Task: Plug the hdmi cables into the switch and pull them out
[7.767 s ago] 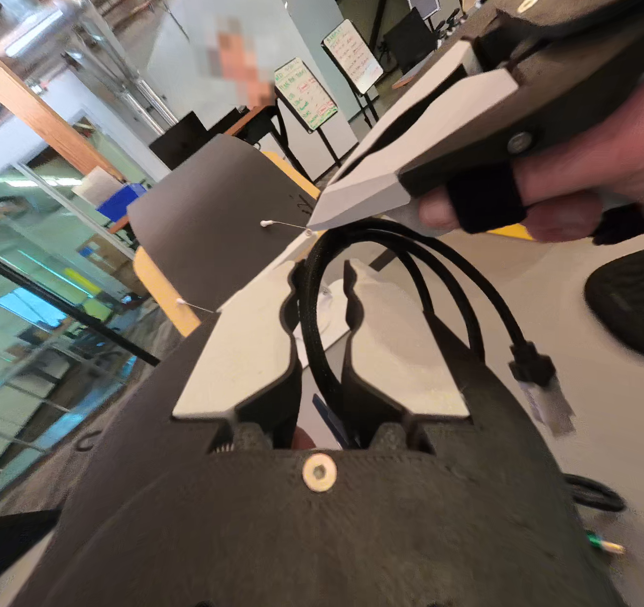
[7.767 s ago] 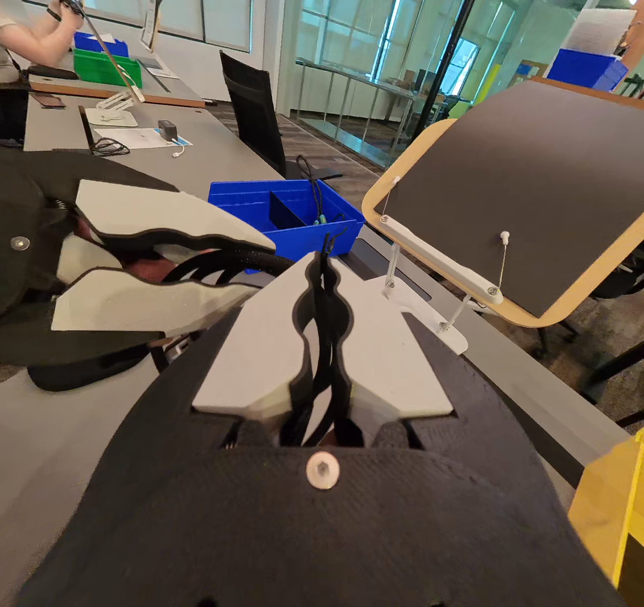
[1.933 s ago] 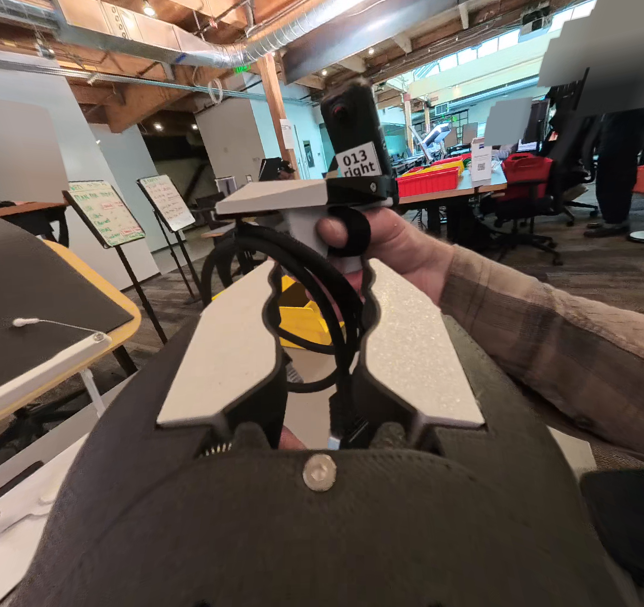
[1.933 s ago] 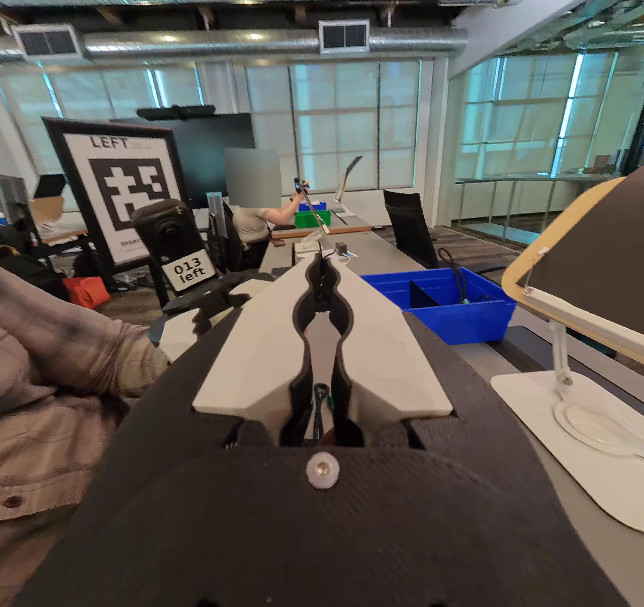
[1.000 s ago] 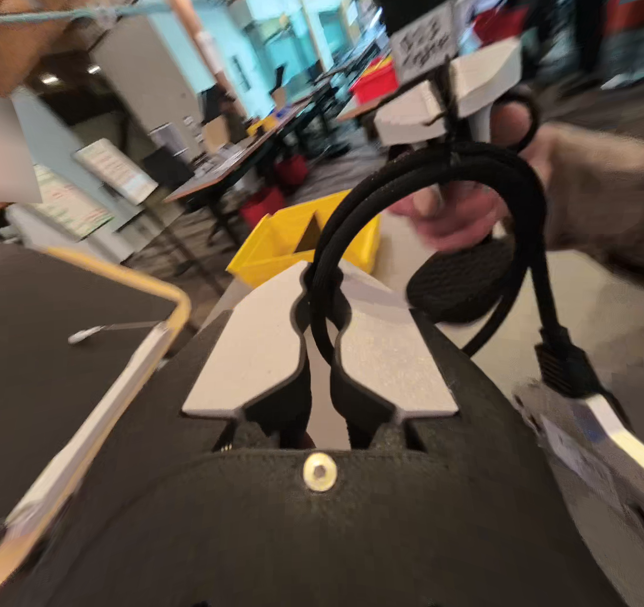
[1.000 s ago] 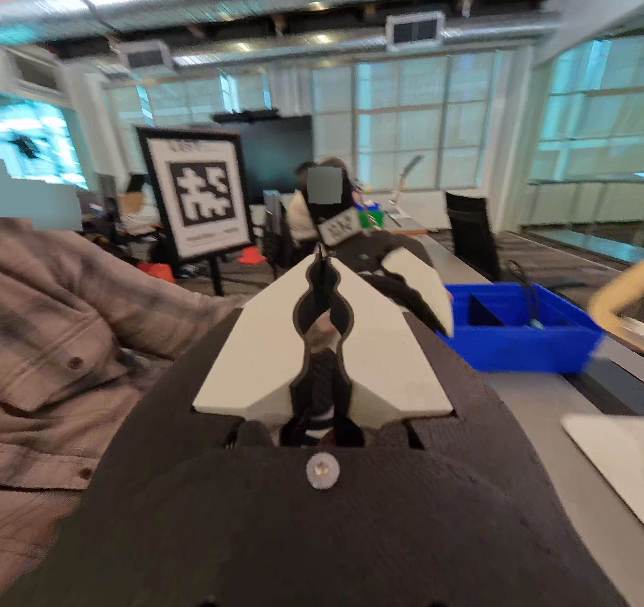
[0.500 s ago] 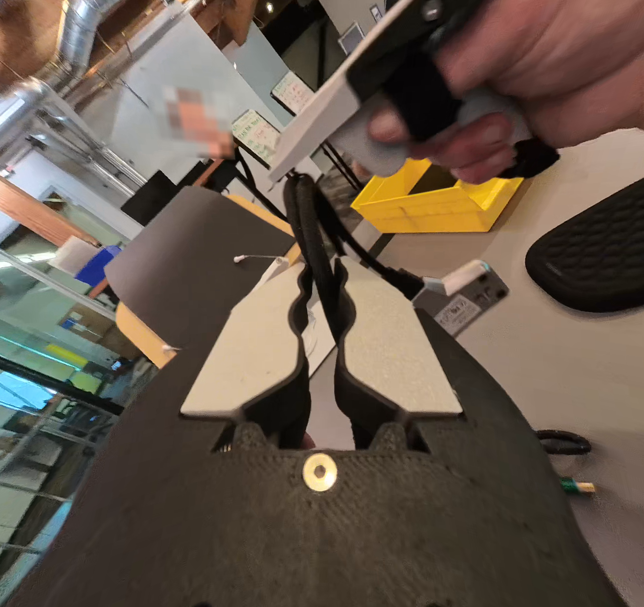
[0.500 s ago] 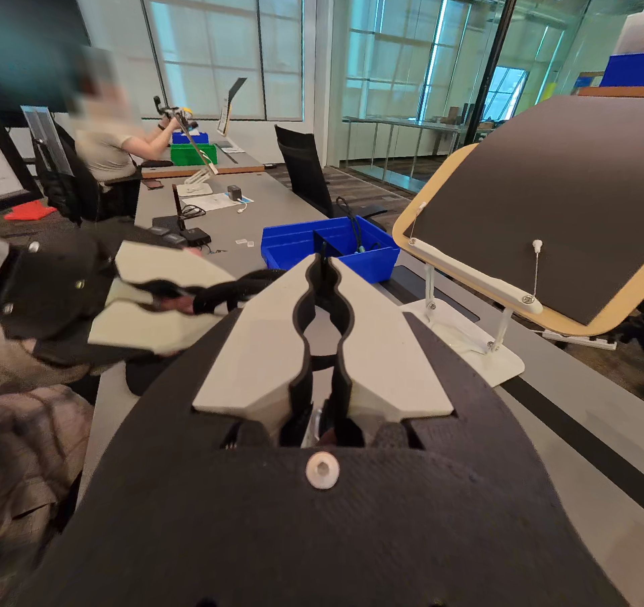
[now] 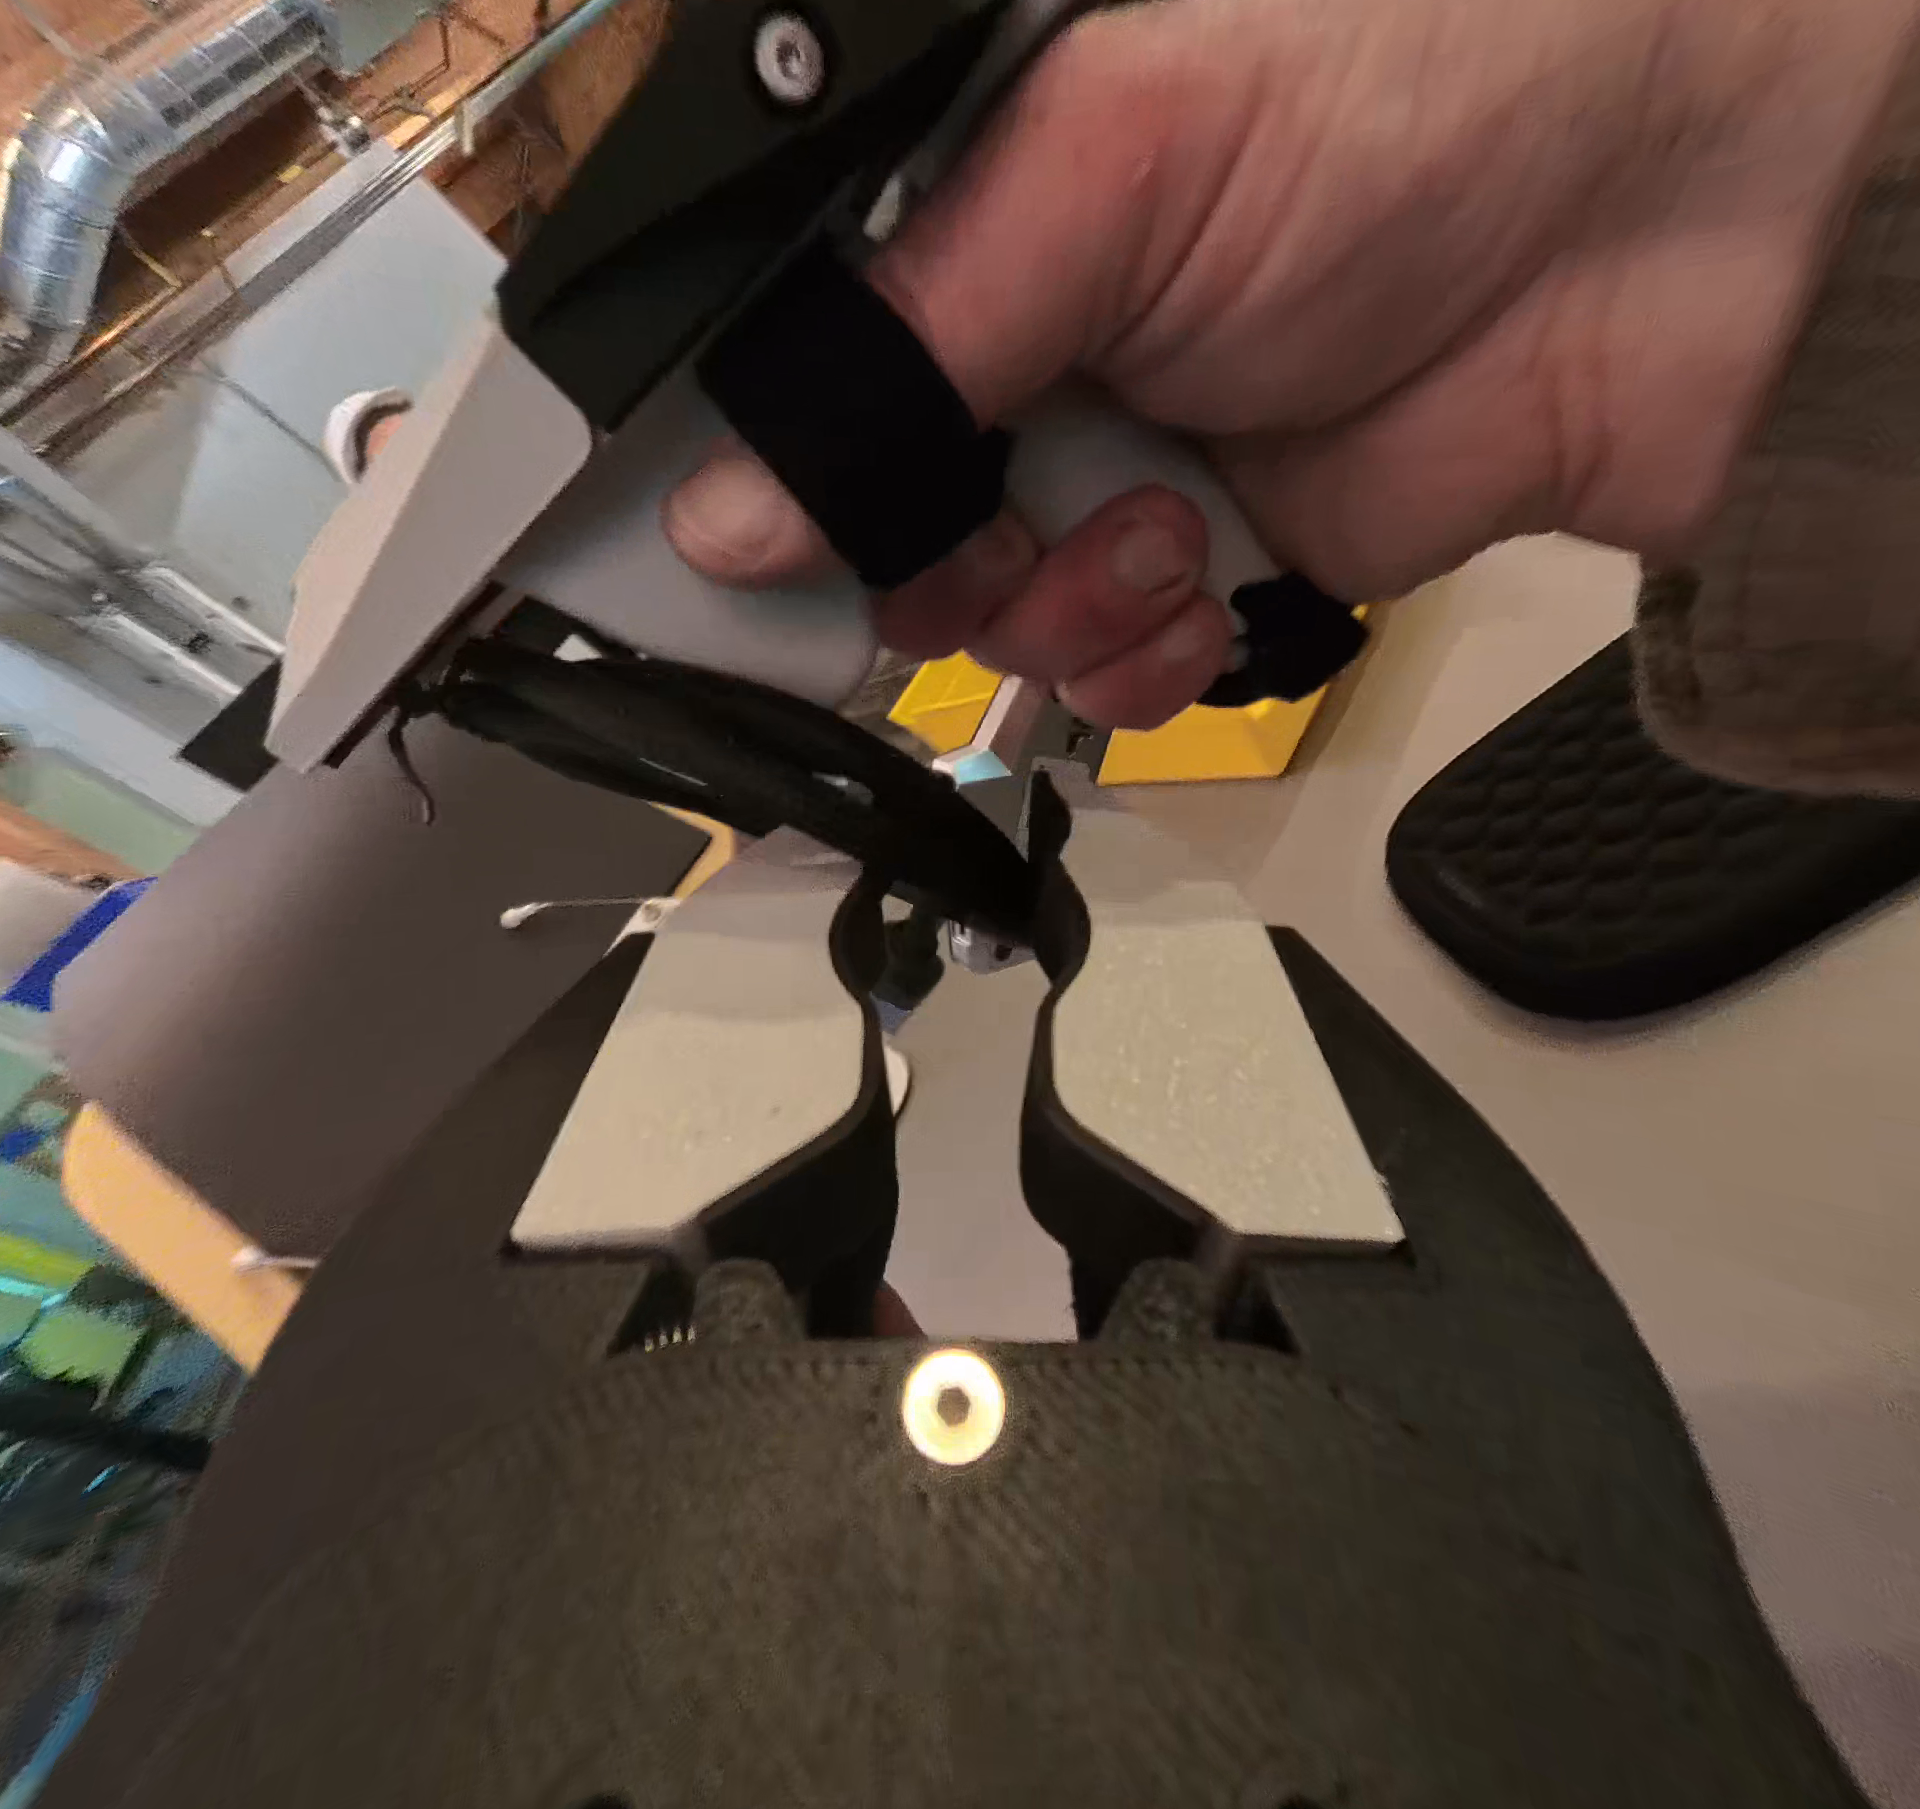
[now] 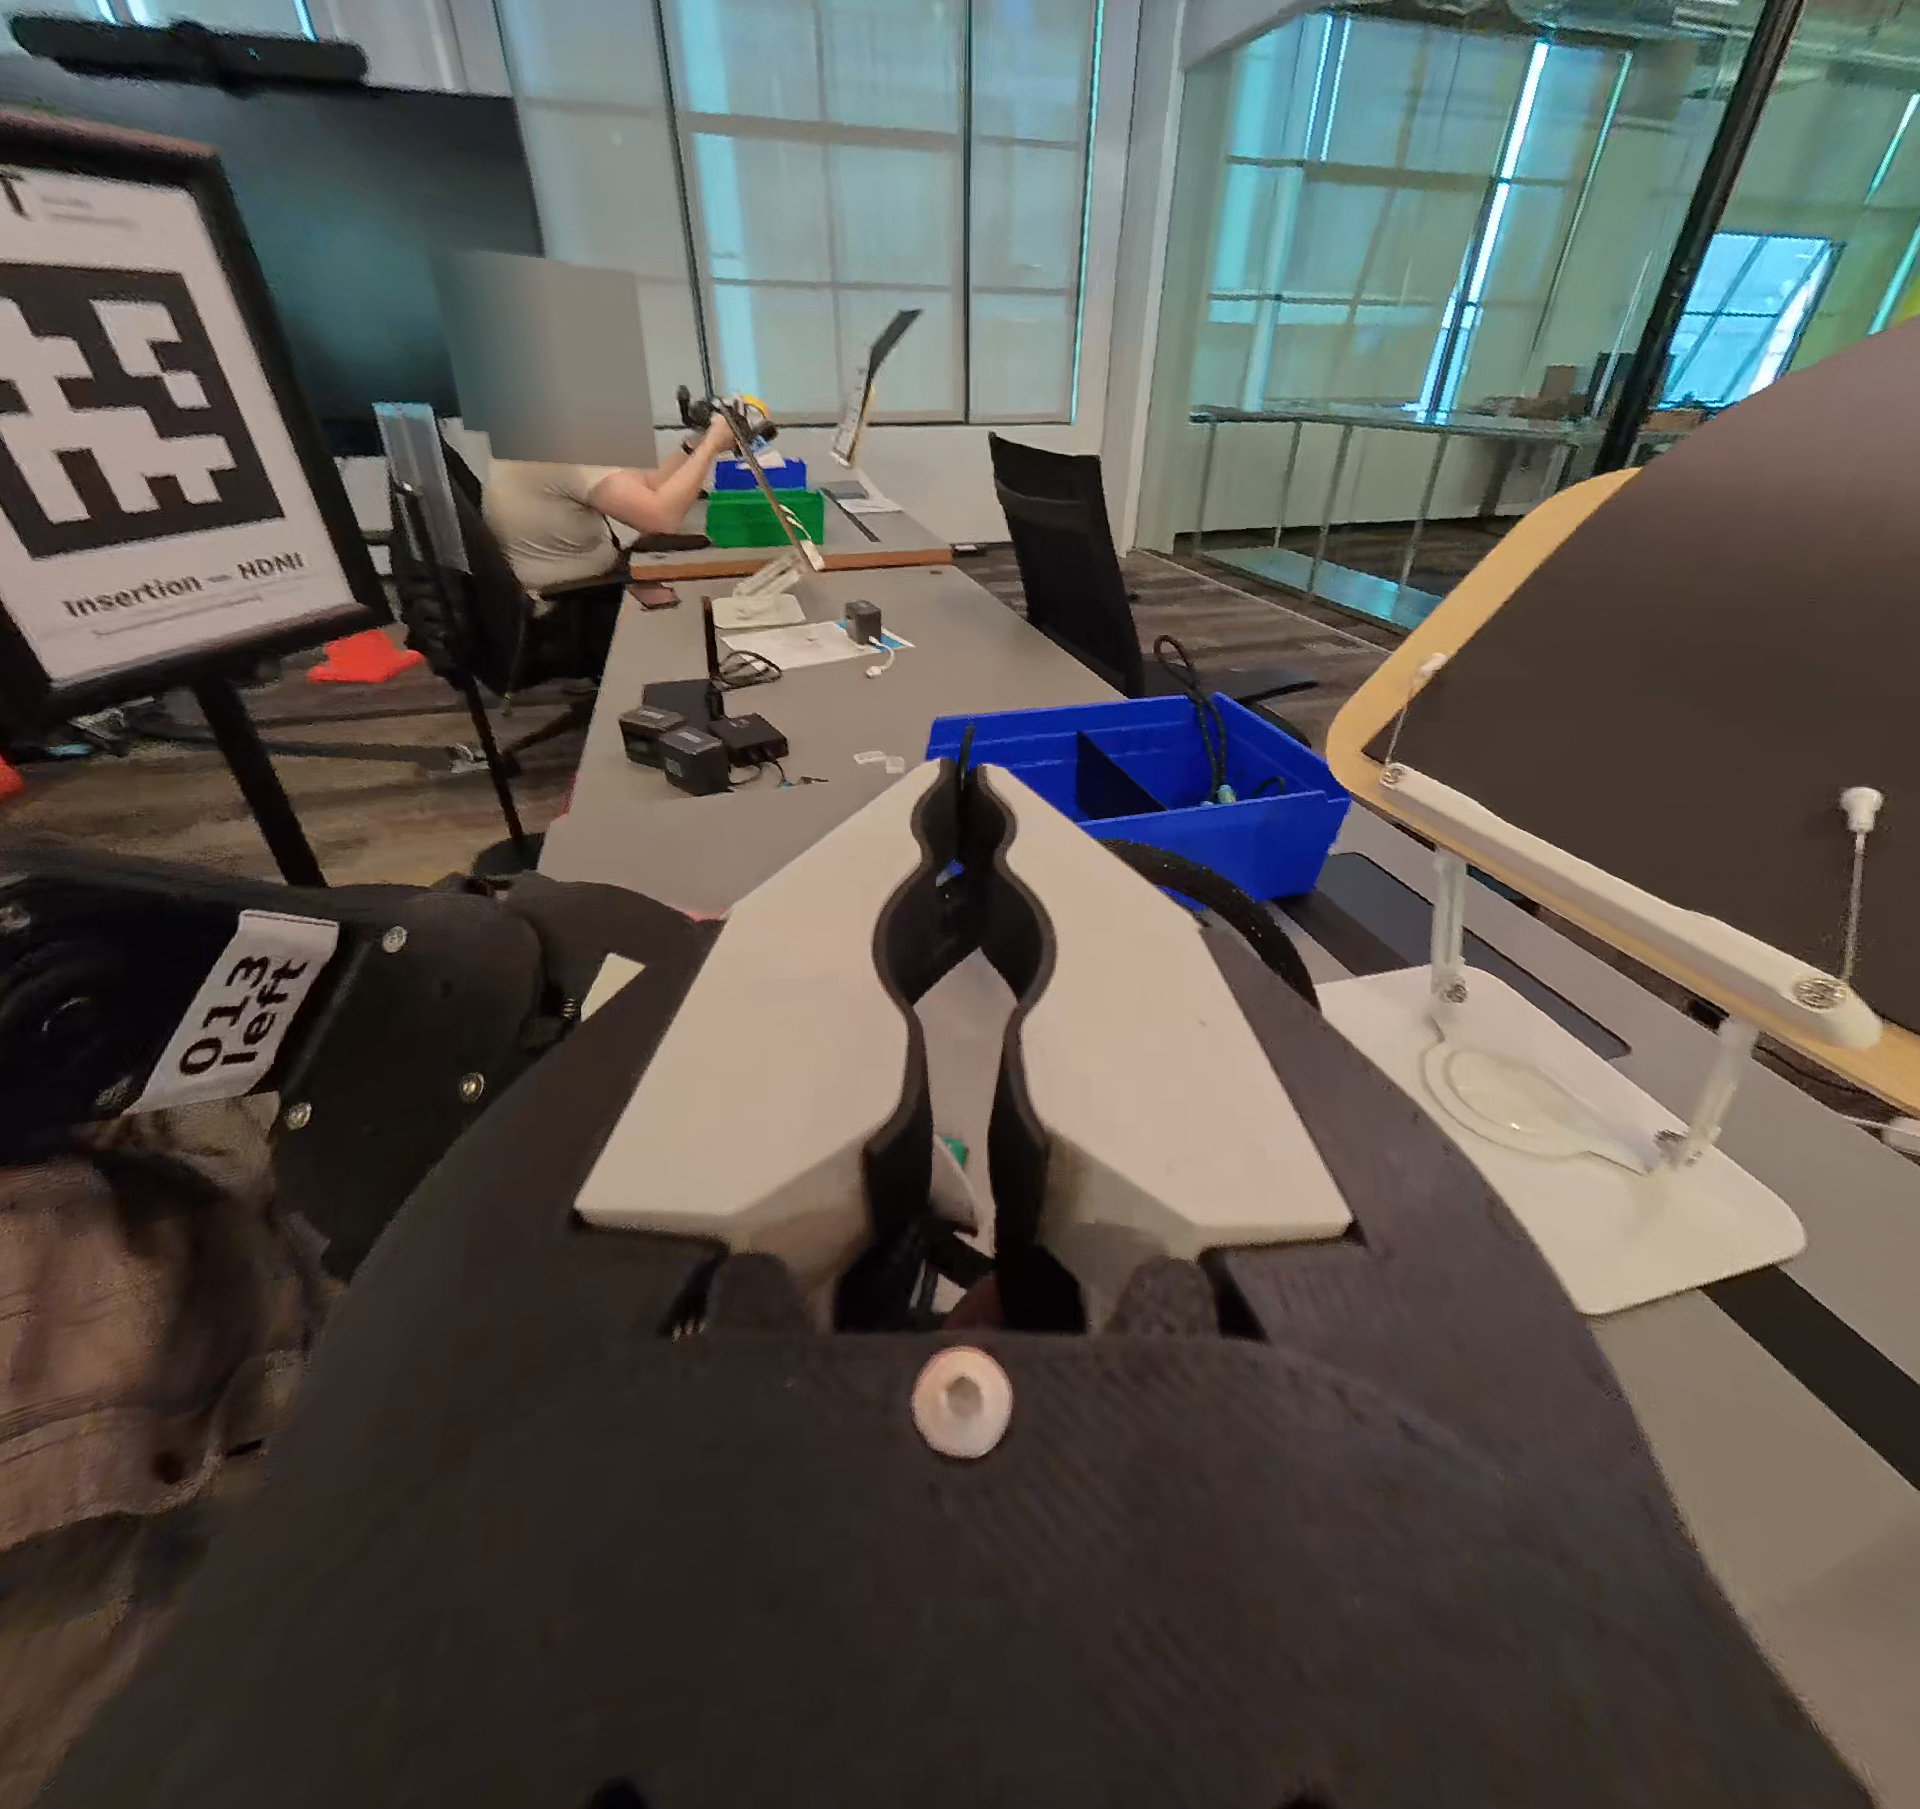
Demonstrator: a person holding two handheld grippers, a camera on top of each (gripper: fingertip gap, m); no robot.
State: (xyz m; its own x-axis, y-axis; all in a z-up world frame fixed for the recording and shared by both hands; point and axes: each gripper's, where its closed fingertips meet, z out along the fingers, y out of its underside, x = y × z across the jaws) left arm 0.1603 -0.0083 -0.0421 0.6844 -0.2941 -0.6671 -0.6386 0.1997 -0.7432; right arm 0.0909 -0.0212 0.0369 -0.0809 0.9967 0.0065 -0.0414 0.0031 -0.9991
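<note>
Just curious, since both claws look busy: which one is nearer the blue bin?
Right, probably. The right claw, shut on the hdmi cable, points at the blue bin just beyond its tips; the left claw sits off to the left, farther back.

Right hand-held gripper (image 10: 961,803), fingertips pinched together, hovers above the left hand-held gripper (image 9: 951,912), whose fingers stand parted.

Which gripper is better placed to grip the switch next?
Probably the left. The left gripper is open, its tips right by the switch. The right gripper is shut on the cable, so it is busy.
</note>
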